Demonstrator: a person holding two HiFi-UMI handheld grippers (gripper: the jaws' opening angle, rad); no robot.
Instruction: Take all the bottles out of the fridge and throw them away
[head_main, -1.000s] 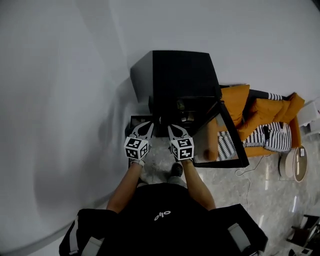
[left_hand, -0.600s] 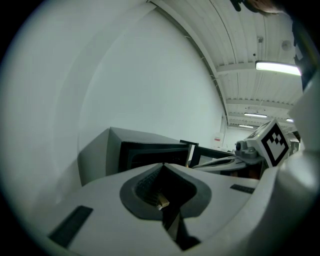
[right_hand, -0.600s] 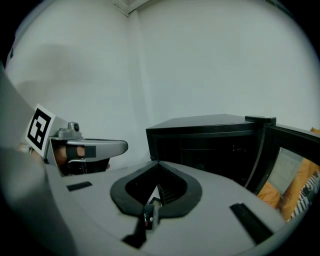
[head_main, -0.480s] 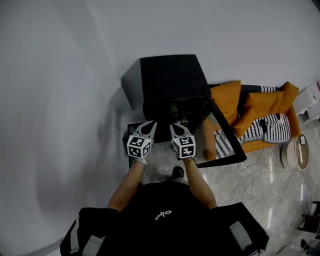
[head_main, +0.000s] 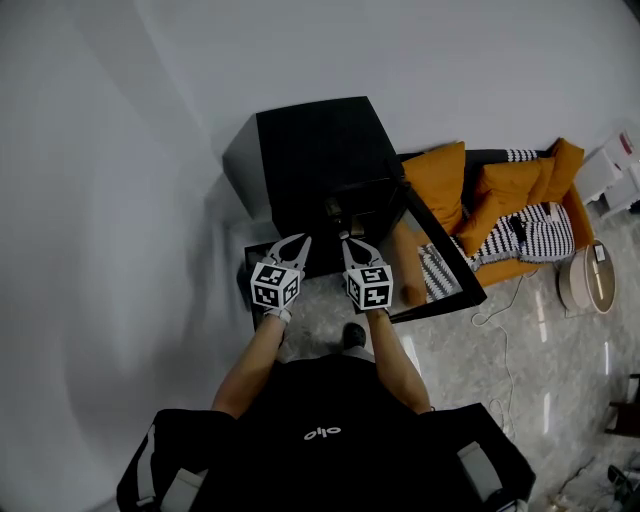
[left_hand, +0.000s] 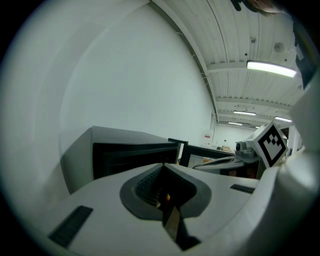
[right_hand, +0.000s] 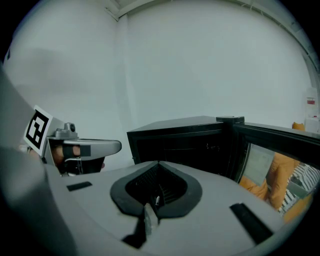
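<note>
Fridge (head_main: 315, 150) door (head_main: 440, 270) stands open to the right, interior reachable. Left gripper (head_main: 303, 239) and right gripper (head_main: 345, 238) both pressed together, empty, poised before the opening; probably the approach. Bottles not discernible in the dark interior

White walls (head_main: 100, 200) meet a glossy grey floor (head_main: 470, 370) beside an orange-cushioned sofa (head_main: 505, 195).

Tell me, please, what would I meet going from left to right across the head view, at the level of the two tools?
left tool → right tool → open fridge door → striped cushion → round white object on the floor
</note>
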